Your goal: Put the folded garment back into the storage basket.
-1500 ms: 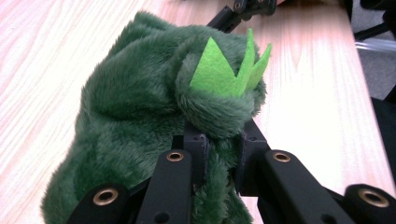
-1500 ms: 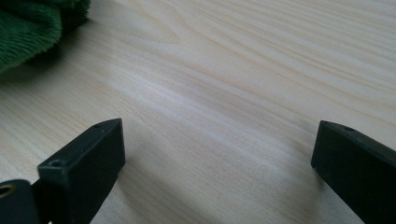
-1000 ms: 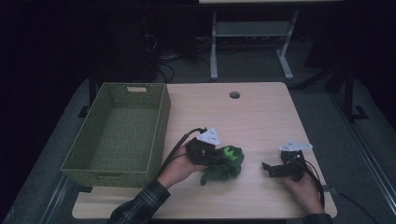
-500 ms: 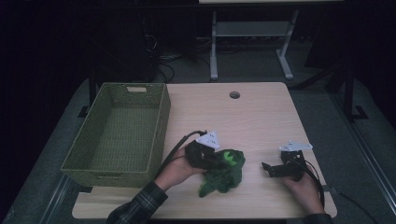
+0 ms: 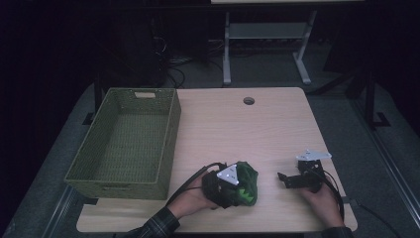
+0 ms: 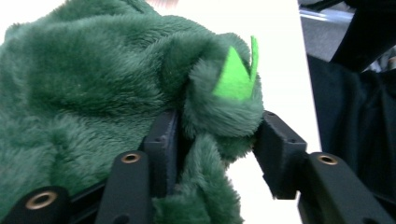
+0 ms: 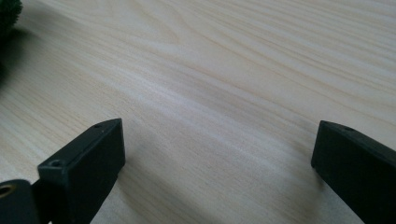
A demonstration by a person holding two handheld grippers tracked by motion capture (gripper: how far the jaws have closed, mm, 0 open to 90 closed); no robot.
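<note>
Plush shows bright felt spike close-up.

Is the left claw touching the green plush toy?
Touching. In the left gripper view the plush toy lies between the left claw's just-opened jaws, fur against both.

Dark green plush, olive basket, pale wood table.

The plush toy at the centre of the left gripper view is deep forest green, with a bright lime felt spike at upper right. The woven basket at the left of the high view is olive green with a fine weave. The table is pale beige wood with streaky grain. The left gripper and the right gripper have matte black jaws; a light grey three-cornered plate tops the left one.
</note>
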